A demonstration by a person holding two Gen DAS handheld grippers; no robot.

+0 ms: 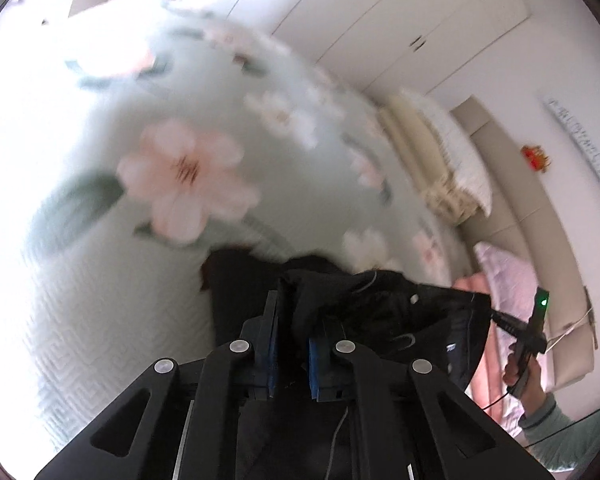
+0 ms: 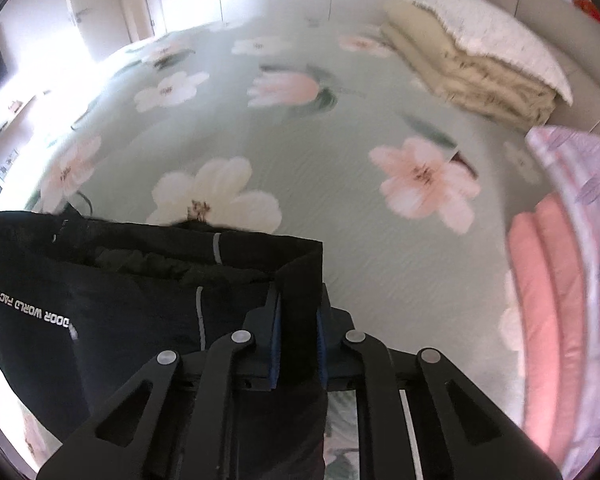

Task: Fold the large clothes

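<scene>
A large black jacket (image 1: 384, 312) with white lettering hangs stretched between my two grippers above a pale green floral bed. My left gripper (image 1: 298, 312) is shut on a bunched edge of the black jacket. My right gripper (image 2: 298, 300) is shut on another corner of the jacket (image 2: 120, 296), which spreads to the left with "WORLD FACTION" text showing upside down. In the left wrist view the right gripper (image 1: 512, 326) and the hand holding it show at the far right, pinching the jacket's other end.
The floral bedspread (image 2: 320, 168) fills the space ahead. A folded cream quilt with a white pillow (image 2: 480, 52) sits at the far right. Pink and lilac folded bedding (image 2: 560, 260) lies at the right edge. White wardrobes (image 1: 400, 12) stand behind the bed.
</scene>
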